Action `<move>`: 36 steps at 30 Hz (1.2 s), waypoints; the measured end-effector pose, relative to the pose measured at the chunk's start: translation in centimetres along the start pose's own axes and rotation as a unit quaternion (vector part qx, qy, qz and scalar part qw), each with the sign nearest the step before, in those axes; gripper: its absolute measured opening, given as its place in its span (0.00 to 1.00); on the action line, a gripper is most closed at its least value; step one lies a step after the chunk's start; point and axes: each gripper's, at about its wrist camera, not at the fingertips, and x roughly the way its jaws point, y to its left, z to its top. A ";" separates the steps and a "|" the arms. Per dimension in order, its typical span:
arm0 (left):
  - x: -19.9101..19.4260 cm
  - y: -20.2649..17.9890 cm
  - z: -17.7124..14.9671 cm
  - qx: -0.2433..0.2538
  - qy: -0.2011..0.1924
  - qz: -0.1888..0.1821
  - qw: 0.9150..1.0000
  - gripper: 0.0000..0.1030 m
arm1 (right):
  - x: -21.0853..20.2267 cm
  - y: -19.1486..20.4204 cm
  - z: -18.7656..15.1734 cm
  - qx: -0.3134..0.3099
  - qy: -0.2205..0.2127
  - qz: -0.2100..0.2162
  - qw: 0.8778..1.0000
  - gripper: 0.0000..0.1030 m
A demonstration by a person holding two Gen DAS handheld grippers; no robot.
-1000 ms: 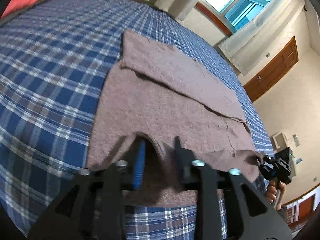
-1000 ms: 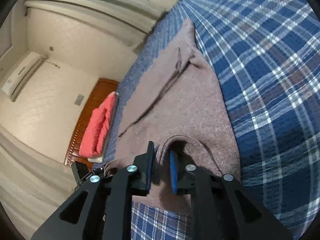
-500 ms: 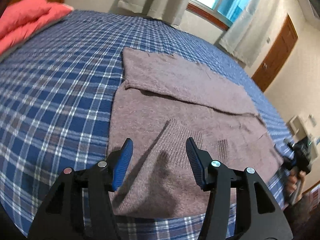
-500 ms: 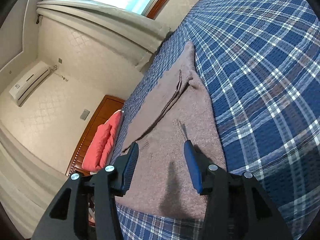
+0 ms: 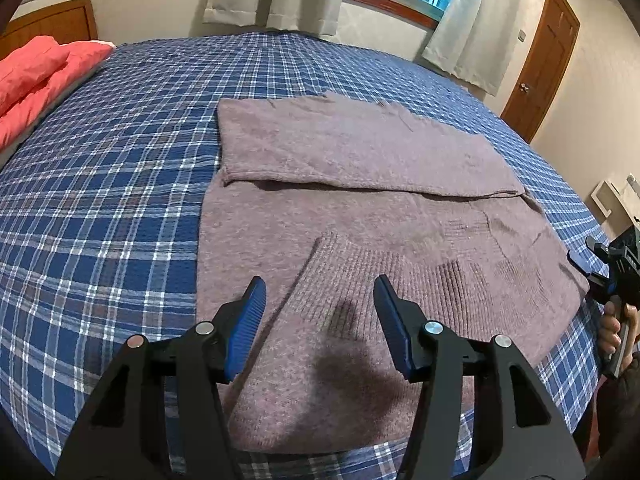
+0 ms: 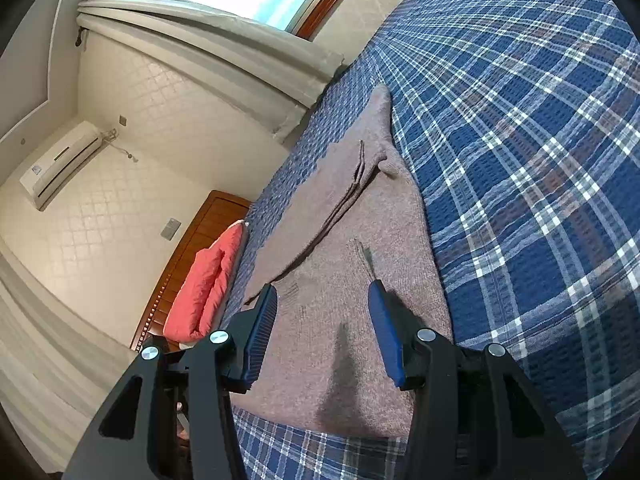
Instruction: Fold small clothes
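- The mauve knit sweater [image 5: 360,208] is lying flat on the plaid bed [image 5: 120,168], its far part already folded over toward the near edge.
- The left tool [image 5: 320,312] is hovering just above the near hem, fingers apart, nothing clamped.
- The right tool [image 6: 324,320] is doing the same at the other end, spread and empty.
- The knit is looking soft, floppy and light, so it's probably going to sag and stretch if pinched mid-panel.
- Grabbing the ribbed hem [image 5: 400,280] at the two near corners seems the better bet.
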 end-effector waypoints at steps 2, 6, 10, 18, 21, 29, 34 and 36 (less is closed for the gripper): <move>0.1 0.0 0.1 0.002 0.002 -0.002 1.000 0.54 | 0.0 0.0 0.0 0.001 0.000 0.001 1.000 0.47; 0.4 0.1 0.2 0.004 0.008 -0.005 1.000 0.54 | 0.0 -0.1 0.0 0.000 0.000 -0.001 1.000 0.47; 0.7 0.2 0.5 -0.002 0.018 -0.024 1.000 0.54 | 0.0 0.0 0.0 0.001 0.000 0.000 1.000 0.47; 1.4 0.8 1.3 0.002 0.033 -0.069 0.997 0.53 | -0.1 0.0 0.0 0.001 0.000 0.001 1.000 0.47; 1.9 0.0 1.6 0.022 0.050 -0.092 0.994 0.53 | -0.1 0.1 -0.1 0.001 0.000 0.000 1.000 0.47; 3.2 -0.2 2.0 0.029 0.072 -0.077 0.994 0.53 | -0.1 0.0 -0.1 0.001 0.000 0.000 1.000 0.47; 2.9 0.0 1.8 0.023 0.073 -0.113 0.991 0.32 | -0.2 0.3 0.1 0.001 0.008 -0.017 1.000 0.48; 2.9 -0.3 1.6 0.031 0.070 -0.108 0.991 0.23 | -0.3 0.9 0.4 -0.008 0.016 -0.023 1.000 0.52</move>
